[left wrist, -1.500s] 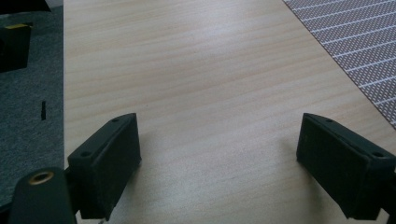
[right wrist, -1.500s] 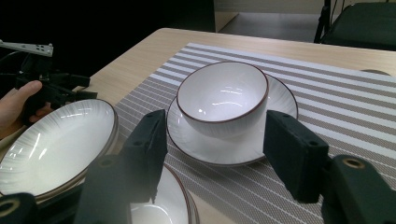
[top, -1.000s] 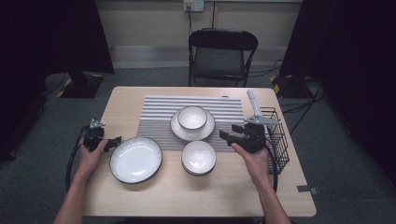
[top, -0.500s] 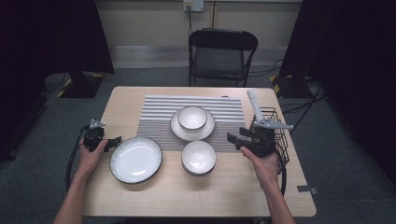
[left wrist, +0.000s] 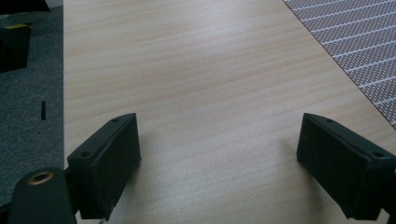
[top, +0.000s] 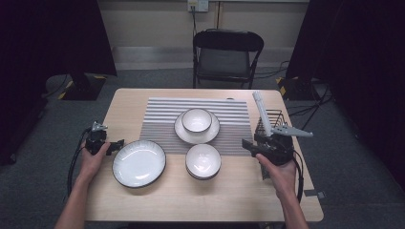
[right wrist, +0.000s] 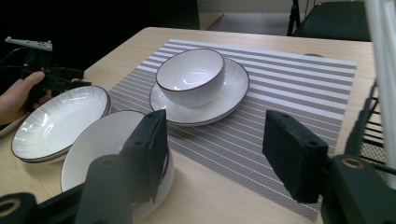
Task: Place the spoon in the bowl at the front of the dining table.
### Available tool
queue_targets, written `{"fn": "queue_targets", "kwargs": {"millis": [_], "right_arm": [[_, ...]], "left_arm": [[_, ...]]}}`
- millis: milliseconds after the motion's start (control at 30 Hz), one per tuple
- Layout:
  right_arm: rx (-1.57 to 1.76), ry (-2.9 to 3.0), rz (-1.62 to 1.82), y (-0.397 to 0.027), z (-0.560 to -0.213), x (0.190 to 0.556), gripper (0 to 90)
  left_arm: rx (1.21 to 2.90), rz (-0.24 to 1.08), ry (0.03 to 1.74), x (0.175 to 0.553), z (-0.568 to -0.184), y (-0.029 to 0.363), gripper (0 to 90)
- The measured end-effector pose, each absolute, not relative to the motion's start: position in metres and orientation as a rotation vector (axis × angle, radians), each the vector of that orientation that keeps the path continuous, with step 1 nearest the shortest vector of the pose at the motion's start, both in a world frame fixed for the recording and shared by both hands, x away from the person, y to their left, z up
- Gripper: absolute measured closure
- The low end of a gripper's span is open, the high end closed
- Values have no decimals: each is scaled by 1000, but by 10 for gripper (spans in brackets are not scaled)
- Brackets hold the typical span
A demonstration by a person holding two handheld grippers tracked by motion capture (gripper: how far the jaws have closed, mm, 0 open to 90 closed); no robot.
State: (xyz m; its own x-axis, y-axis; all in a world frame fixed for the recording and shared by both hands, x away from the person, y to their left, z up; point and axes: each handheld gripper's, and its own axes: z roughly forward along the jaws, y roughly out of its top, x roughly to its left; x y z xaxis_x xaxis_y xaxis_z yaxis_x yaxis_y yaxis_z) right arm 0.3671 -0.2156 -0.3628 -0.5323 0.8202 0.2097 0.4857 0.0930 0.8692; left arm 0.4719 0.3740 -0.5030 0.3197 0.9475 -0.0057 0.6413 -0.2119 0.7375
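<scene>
White bowls [top: 203, 161] and plates [top: 139, 163] carry thin dark rims. The mat [top: 197, 125] at frame centre is grey-and-white striped. The bench [top: 205, 202] is pale wood.

The counter [top: 143, 200] is of light wood and stands on a grey carpet floor [top: 47, 191]. At its far side a black folding chair [top: 227, 57] faces it. Behind the chair is a pale wall [top: 153, 28] with a socket [top: 198, 5] and a hanging cable. Dark curtains [top: 47, 38] hang at the left and right. The light is soft and comes from above.
</scene>
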Motion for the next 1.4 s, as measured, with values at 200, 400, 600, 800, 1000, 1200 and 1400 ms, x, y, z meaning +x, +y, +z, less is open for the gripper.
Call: {"fn": "queue_targets", "kwargs": {"millis": [200,400,600,800,1000,1200,1400], "right_arm": [[1297,2043,1408,-224,-364,362,408],[1319,2020,1387,-235,-362,359,423],[1350,2006,1369,-244,-367,355,438],[1373,2006,1349,-254,-371,350,533],[1403,2002,1324,-265,-376,347,585],[1419,2009,1286,-268,-378,345,595],[1423,2005,1268,-272,-381,345,655]], "left_arm": [[1944,610,1399,472,-503,374,129],[1944,609,1399,472,-503,374,129],[1944,610,1399,472,-503,374,129],[1943,610,1400,472,-503,374,129],[1943,611,1401,472,-503,374,129],[1942,609,1401,472,-503,374,129],[1943,611,1401,472,-503,374,129]]}}
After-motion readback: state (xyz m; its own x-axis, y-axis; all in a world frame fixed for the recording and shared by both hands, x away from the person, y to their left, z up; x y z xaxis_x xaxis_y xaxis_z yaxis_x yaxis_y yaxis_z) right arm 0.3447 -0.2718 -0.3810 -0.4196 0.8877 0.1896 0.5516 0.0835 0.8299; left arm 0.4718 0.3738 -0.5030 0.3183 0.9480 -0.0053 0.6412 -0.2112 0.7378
